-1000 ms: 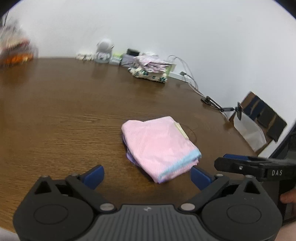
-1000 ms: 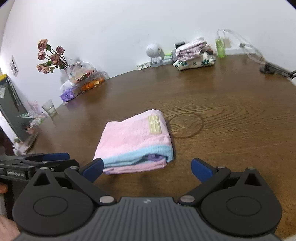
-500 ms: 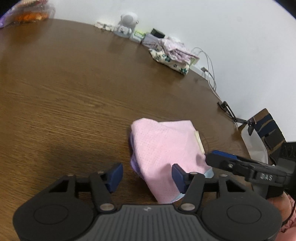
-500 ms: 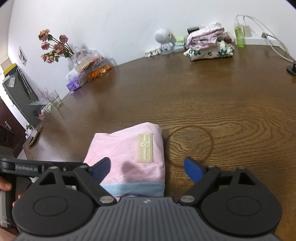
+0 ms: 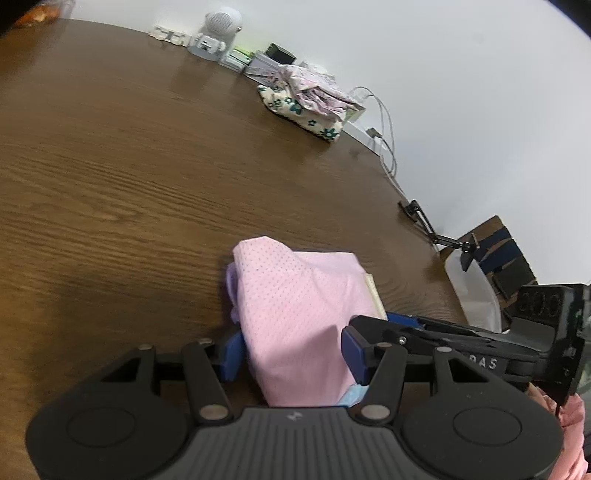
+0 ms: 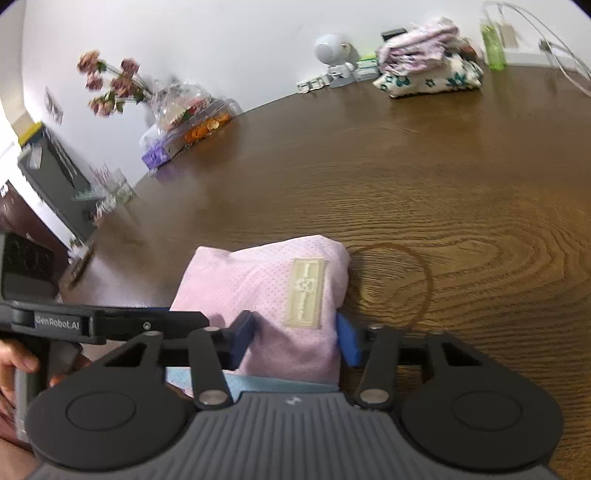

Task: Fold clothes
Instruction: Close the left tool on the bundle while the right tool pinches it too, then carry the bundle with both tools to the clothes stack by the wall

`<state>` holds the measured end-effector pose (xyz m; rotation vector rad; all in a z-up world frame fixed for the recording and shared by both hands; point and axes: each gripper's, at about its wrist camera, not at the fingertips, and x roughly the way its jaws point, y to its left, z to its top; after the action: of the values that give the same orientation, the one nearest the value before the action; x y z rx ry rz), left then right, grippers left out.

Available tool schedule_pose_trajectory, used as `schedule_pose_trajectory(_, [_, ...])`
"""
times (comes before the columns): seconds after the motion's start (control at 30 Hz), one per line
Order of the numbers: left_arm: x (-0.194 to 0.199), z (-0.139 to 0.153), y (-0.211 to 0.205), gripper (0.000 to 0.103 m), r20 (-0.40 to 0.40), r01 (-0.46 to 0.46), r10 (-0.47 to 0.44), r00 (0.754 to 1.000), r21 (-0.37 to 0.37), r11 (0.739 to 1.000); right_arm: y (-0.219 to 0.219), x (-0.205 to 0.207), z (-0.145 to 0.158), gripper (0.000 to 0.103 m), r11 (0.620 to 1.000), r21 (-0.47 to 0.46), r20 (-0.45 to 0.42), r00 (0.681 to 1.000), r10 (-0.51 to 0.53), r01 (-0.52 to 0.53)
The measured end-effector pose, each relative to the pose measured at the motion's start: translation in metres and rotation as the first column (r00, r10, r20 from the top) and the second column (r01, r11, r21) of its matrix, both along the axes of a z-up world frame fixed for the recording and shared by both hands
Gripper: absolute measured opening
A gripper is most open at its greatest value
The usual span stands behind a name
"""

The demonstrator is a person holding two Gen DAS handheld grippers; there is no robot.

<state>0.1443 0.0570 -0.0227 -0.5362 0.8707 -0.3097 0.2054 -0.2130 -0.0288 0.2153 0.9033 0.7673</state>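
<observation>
A folded pink mesh garment [image 5: 295, 302] [image 6: 258, 288] with a beige label [image 6: 304, 291] and a light blue hem [image 6: 280, 386] lies on the brown wooden table [image 5: 110, 166]. My left gripper [image 5: 293, 354] is shut on its near left part, and the cloth bulges up between the blue pads. My right gripper [image 6: 295, 341] straddles the near right part by the label. Its jaws are closing and both pads touch the bunched cloth. The two tools sit side by side, and a hand [image 6: 14, 365] holds the left one.
A stack of folded floral clothes [image 5: 306, 107] [image 6: 428, 70] and a white round figure [image 5: 218, 29] stand along the far wall. Cables [image 5: 384, 140], a black clamp arm [image 5: 436, 229] and a white bin [image 5: 476, 295] are at the right edge. Flowers [image 6: 110, 85] and a snack bag [image 6: 188, 118] are at the far left.
Both grippers have moved forward and down over the pink garment's near edge and narrowed from wide open. The cloth, flat before, now bunches up between the pads.
</observation>
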Motion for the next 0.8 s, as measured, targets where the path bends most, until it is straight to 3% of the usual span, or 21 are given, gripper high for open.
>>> schedule_pose_trajectory(0.13, [0.007, -0.001, -0.006, 0.052, 0.006, 0.018, -0.018, 1.000, -0.008, 1.000, -0.007, 0.004, -0.004, 0.033, 1.000, 0.024, -0.014, 1.000, -0.004, 0.004])
schedule_pose_trajectory(0.23, [0.011, -0.005, -0.003, 0.027, -0.008, 0.007, -0.007, 1.000, -0.013, 1.000, -0.009, 0.005, -0.005, 0.033, 1.000, 0.030, -0.014, 1.000, 0.000, 0.001])
schedule_pose_trajectory(0.33, [0.015, -0.010, 0.004, 0.019, -0.028, -0.006, 0.004, 1.000, -0.046, 0.999, -0.009, 0.007, -0.004, 0.030, 1.000, 0.029, -0.015, 1.000, 0.005, -0.005])
schedule_pose_trajectory(0.53, [0.013, -0.012, 0.001, 0.013, -0.008, 0.010, -0.010, 1.000, -0.050, 0.999, -0.004, 0.006, -0.004, 0.017, 1.000, 0.002, -0.007, 1.000, 0.006, -0.006])
schedule_pose_trajectory(0.8, [0.010, -0.007, 0.003, 0.010, 0.031, 0.030, -0.027, 0.999, -0.074, 0.997, 0.006, -0.004, 0.012, 0.009, 0.998, -0.064, 0.040, 0.999, 0.022, -0.019])
